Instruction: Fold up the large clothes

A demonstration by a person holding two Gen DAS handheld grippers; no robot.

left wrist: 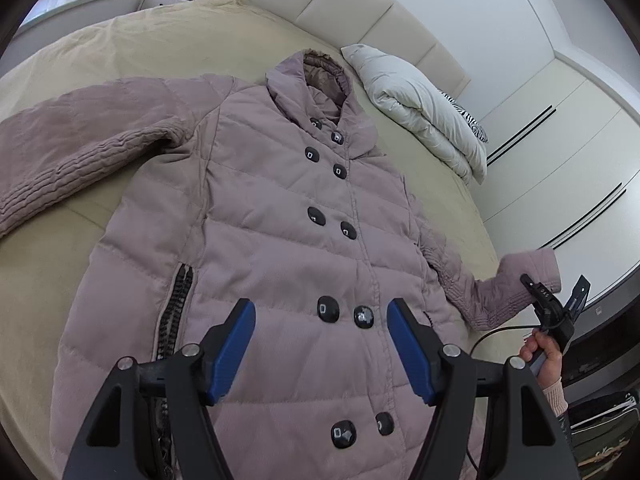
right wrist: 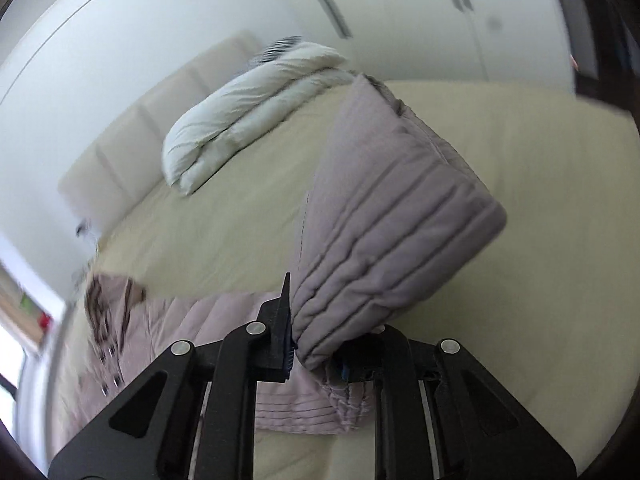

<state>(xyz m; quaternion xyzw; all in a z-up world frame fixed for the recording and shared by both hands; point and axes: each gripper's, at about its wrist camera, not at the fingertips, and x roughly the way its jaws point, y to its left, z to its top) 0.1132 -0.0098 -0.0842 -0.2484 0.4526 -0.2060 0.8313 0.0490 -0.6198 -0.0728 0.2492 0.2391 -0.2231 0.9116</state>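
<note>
A mauve padded coat (left wrist: pixel 280 216) with dark buttons lies face up on the beige bed (left wrist: pixel 120 40), its left sleeve (left wrist: pixel 72 148) spread out. My left gripper (left wrist: pixel 321 312) is open and empty, hovering over the coat's lower front. My right gripper (right wrist: pixel 316 344) is shut on the cuff of the right sleeve (right wrist: pixel 384 216) and holds it lifted off the bed. In the left wrist view the right gripper (left wrist: pixel 556 300) shows at the right bed edge with the sleeve cuff (left wrist: pixel 524 276) raised.
A folded white duvet (left wrist: pixel 420 108) lies at the head of the bed beside the coat's hood, with a zebra-print pillow (left wrist: pixel 468 116) behind it. A padded headboard (left wrist: pixel 360 12) and white wardrobe doors (left wrist: pixel 560 140) bound the bed.
</note>
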